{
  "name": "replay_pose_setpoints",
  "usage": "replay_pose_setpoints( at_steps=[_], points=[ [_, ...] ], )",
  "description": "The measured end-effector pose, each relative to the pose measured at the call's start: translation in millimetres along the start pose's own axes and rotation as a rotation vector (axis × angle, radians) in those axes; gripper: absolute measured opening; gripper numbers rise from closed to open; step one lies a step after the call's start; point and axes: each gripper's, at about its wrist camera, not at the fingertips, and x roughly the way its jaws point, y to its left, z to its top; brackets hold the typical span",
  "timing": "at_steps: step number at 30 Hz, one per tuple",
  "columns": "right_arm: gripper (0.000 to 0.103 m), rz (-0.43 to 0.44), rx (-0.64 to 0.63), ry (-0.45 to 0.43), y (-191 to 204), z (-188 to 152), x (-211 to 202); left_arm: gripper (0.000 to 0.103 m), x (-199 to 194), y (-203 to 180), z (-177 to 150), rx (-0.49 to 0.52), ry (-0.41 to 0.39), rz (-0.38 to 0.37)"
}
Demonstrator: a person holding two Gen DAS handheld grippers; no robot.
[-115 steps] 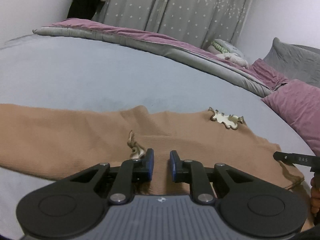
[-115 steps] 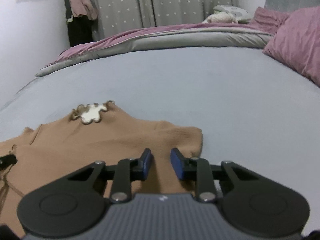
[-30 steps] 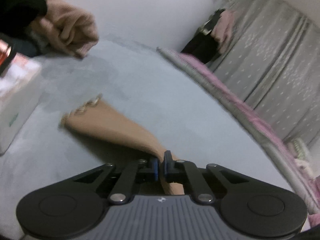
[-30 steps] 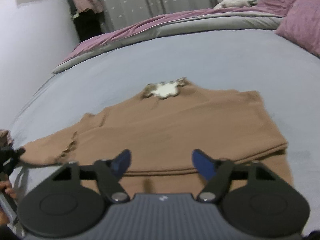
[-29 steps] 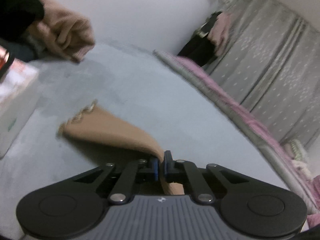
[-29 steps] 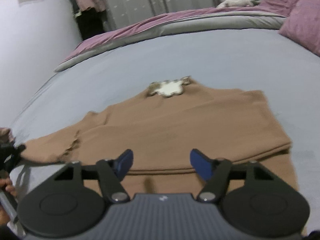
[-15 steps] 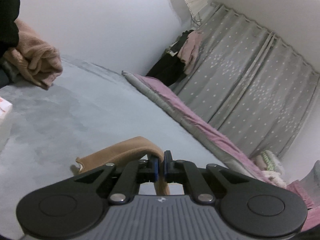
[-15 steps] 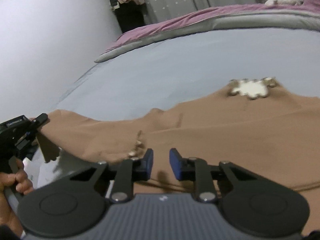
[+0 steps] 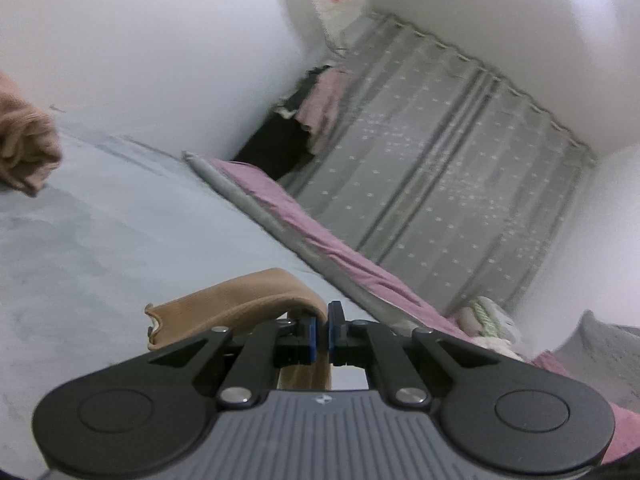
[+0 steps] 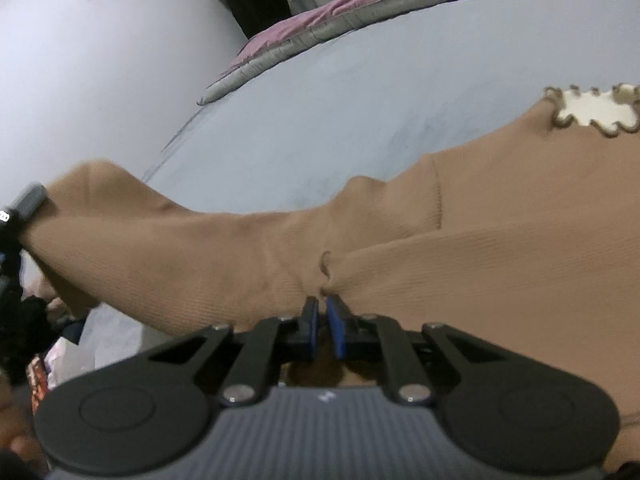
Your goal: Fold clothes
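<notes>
Sweater (image 10: 500, 240), tan and ribbed, is seen spread across the pale grey bedsheet (image 10: 320, 100) through the middle and right of the right wrist view, its frilled cream neckline (image 10: 592, 114) lying flat at the right edge. One long sleeve (image 10: 160, 240) is being drawn up and out toward the left of that frame, clear of the sheet, presumably so that it can be carried over the body for a fold. The sleeve's far end is held by the left gripper (image 9: 322, 330), whose blue pads are pressed together on the cloth, with the cuff (image 9: 168, 326) drooping over to the left of the fingers in the left wrist view. At lower centre of the right wrist view, the right gripper (image 10: 323, 322) is closed to a narrow slit where sleeve meets body, and a pucker of knit is gathered right at its tips, so the fabric appears to be pinched there as an anchor. Another tan bundle (image 9: 24, 152) is glimpsed at the left edge of the left wrist view, and curtains (image 9: 440, 184) fill its upper right.
</notes>
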Motion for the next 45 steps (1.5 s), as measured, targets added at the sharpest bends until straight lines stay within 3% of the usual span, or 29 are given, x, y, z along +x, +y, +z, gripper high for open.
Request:
replay_pose_setpoints(
  at_steps=[6, 8, 10, 25, 39, 45],
  points=[
    [0.012, 0.031, 0.018, -0.009, -1.0, 2.9, -2.1, 0.004, -1.1, -23.7, -4.2, 0.024, 0.026, -0.083],
    [0.034, 0.076, 0.08, -0.023, -10.2, 2.9, -11.7, 0.004, -0.9, -31.5, -6.2, 0.02, 0.04, -0.109],
    [0.041, 0.095, 0.126, -0.045, -18.9, 3.3, -22.3, 0.004, -0.6, -39.4, -8.3, 0.017, 0.054, -0.135],
    [0.051, 0.05, 0.211, -0.137, -83.7, 4.8, -119.1, 0.004, 8.0, -124.8, -47.8, 0.115, 0.18, -0.293],
    [0.056, -0.038, 0.292, -0.227, -142.6, -2.8, -164.3, 0.004, 11.2, -161.1, -139.3, 0.273, 0.471, -0.36],
    [0.056, -0.043, 0.298, -0.233, -148.5, -5.8, -164.8, 0.005, 18.5, -149.6, -166.9, 0.26, 0.601, -0.347]
  ],
)
